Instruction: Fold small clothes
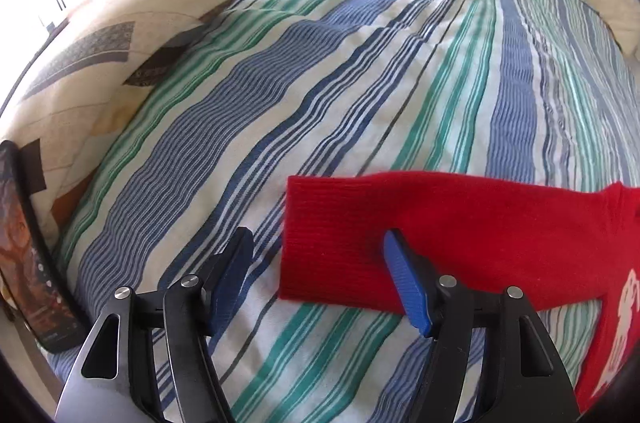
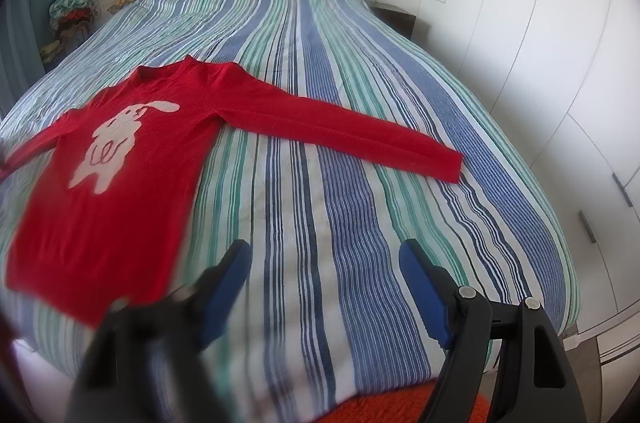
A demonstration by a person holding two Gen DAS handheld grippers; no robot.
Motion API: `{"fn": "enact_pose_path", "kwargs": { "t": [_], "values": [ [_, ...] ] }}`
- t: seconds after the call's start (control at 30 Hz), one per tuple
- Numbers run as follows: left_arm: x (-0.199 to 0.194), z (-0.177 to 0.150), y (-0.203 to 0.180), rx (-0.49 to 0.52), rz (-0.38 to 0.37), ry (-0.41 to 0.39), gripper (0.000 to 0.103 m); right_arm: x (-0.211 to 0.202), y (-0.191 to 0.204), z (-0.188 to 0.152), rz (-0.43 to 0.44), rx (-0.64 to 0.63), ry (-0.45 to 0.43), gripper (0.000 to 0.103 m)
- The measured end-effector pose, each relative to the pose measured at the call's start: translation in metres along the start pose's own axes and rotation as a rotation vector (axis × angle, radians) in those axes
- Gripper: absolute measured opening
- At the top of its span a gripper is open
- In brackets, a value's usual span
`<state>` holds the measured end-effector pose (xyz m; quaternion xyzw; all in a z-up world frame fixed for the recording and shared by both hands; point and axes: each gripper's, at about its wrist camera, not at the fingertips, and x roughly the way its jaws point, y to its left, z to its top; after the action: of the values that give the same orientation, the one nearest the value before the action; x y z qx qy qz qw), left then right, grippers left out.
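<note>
Sweater (image 1: 460, 223) cuff – under left gripper (image 1: 320, 279)

Small red knit sweater (image 2: 120, 159), pale rabbit-like figure on the chest, spread flat and face up on a striped bedspread (image 2: 320, 103), both sleeves stretched out to the sides. Ahead and to the left of the right gripper (image 2: 324, 263), hem nearest. One ribbed cuff (image 1: 320, 243) lying between the open fingers of the left gripper (image 1: 320, 251), unclamped.
</note>
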<state>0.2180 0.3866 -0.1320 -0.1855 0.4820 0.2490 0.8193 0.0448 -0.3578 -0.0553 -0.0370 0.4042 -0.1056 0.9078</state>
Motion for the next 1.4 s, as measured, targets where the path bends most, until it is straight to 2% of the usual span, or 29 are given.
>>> {"fn": "enact_pose_path", "kwargs": {
  "t": [0.1, 0.17, 0.2, 0.27, 0.37, 0.5, 0.73, 0.87, 1.0, 1.13, 1.27, 1.4],
  "values": [
    [-0.024, -0.004, -0.031, 0.070, -0.058, -0.071, 0.071, -0.002, 0.001, 0.000, -0.002, -0.002, -0.007, 0.076],
    [-0.031, -0.004, -0.063, 0.134, -0.112, -0.090, 0.075, -0.002, 0.001, 0.000, -0.003, -0.005, -0.008, 0.076],
    [-0.033, -0.005, -0.077, 0.163, -0.135, -0.090, 0.079, -0.002, 0.002, 0.000, -0.003, -0.006, -0.009, 0.076],
    [-0.033, -0.008, -0.102, 0.218, -0.166, -0.078, 0.080, -0.003, 0.002, -0.001, -0.003, -0.008, -0.012, 0.076],
    [-0.015, -0.006, -0.121, 0.259, -0.140, -0.041, 0.080, -0.006, 0.001, -0.001, -0.004, -0.004, -0.021, 0.076],
    [0.008, -0.016, -0.093, 0.199, -0.051, 0.017, 0.080, -0.010, -0.004, -0.003, 0.001, 0.011, -0.032, 0.076],
    [0.006, -0.019, -0.021, 0.120, 0.044, 0.020, 0.081, -0.011, -0.010, -0.003, 0.014, 0.041, -0.039, 0.076],
    [-0.004, -0.017, -0.005, 0.095, 0.043, 0.009, 0.081, -0.011, -0.008, -0.002, 0.013, 0.037, -0.038, 0.076],
    [-0.030, -0.023, -0.020, 0.122, -0.026, -0.050, 0.081, -0.012, -0.007, -0.003, 0.005, 0.032, -0.045, 0.076],
    [-0.055, -0.030, -0.062, 0.199, -0.128, -0.090, 0.081, -0.011, -0.006, -0.003, 0.003, 0.029, -0.042, 0.076],
    [-0.069, -0.034, -0.103, 0.248, -0.221, -0.094, 0.084, -0.011, -0.005, -0.002, 0.002, 0.023, -0.040, 0.076],
    [-0.077, -0.043, -0.130, 0.293, -0.260, -0.096, 0.084, -0.013, -0.006, -0.004, -0.002, 0.021, -0.052, 0.076]
  ]
}}
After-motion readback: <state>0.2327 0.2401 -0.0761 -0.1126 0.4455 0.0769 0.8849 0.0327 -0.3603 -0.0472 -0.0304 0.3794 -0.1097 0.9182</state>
